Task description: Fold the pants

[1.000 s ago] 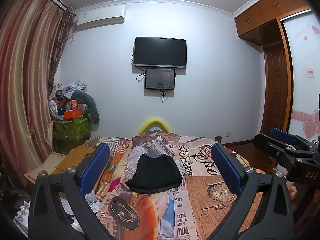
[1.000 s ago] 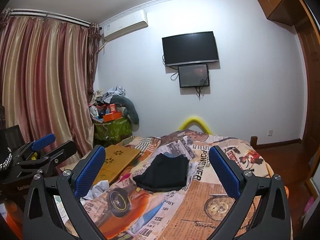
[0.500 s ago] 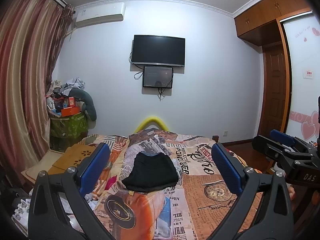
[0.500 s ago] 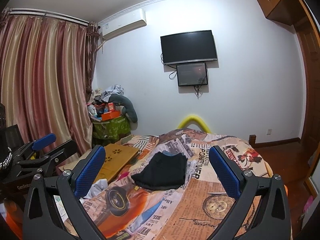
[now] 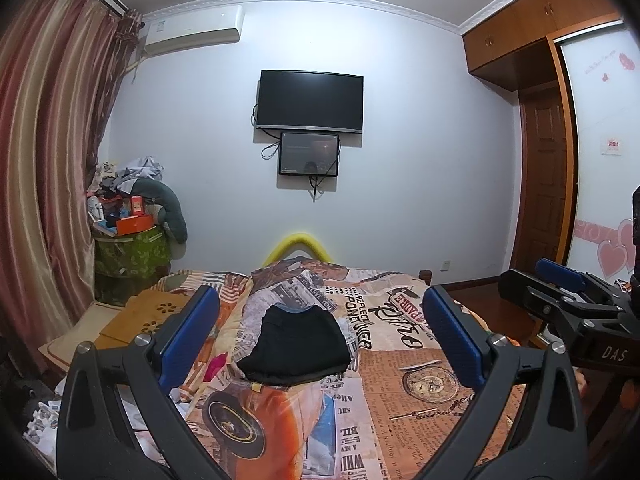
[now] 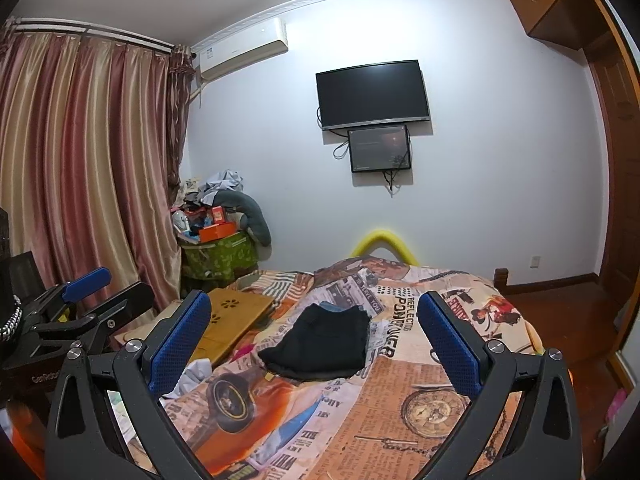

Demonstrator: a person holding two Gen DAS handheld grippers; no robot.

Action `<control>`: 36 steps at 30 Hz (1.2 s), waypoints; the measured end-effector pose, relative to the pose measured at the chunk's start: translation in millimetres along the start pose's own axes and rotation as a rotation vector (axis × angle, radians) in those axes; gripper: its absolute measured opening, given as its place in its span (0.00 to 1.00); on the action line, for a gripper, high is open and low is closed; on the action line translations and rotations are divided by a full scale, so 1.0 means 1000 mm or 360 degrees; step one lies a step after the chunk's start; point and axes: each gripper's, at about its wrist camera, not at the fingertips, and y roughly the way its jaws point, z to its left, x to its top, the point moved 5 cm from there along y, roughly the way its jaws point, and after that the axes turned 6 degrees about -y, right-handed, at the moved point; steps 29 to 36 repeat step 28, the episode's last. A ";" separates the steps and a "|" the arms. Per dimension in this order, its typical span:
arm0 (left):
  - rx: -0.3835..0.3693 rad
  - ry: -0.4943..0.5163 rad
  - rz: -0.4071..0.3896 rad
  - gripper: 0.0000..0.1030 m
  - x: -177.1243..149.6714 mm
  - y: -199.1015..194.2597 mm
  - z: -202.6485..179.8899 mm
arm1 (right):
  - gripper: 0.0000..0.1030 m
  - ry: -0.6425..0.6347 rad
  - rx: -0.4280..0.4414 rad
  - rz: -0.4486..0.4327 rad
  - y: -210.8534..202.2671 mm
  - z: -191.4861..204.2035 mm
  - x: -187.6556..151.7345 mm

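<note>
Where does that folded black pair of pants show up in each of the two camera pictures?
Left wrist view: the black pants lie on the printed bedspread, just left of centre, between the blue fingers.
Right wrist view: the black pants lie at centre, between the fingers.
Shared landmark: the wall television hangs above them in both views.

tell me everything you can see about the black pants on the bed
The black pants are a soft, dark cloth bundle, already folded into a compact, roughly rectangular stack with layered edges along the near side. A sliver of blue fabric peeks out at the far edge. They lie flat on the printed bedspread, near the middle of the bed. Nothing grips them: both tongs, left and right, are open and held clear of them.
</note>
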 end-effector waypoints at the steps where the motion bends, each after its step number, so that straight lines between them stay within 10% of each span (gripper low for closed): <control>1: -0.0003 -0.0001 0.0003 0.99 0.000 0.000 0.000 | 1.00 0.0003 -0.0001 -0.0001 0.000 0.000 0.000; 36: -0.0037 -0.0004 0.0037 1.00 -0.006 0.003 -0.001 | 1.00 0.0005 -0.0001 0.0023 0.001 0.005 0.001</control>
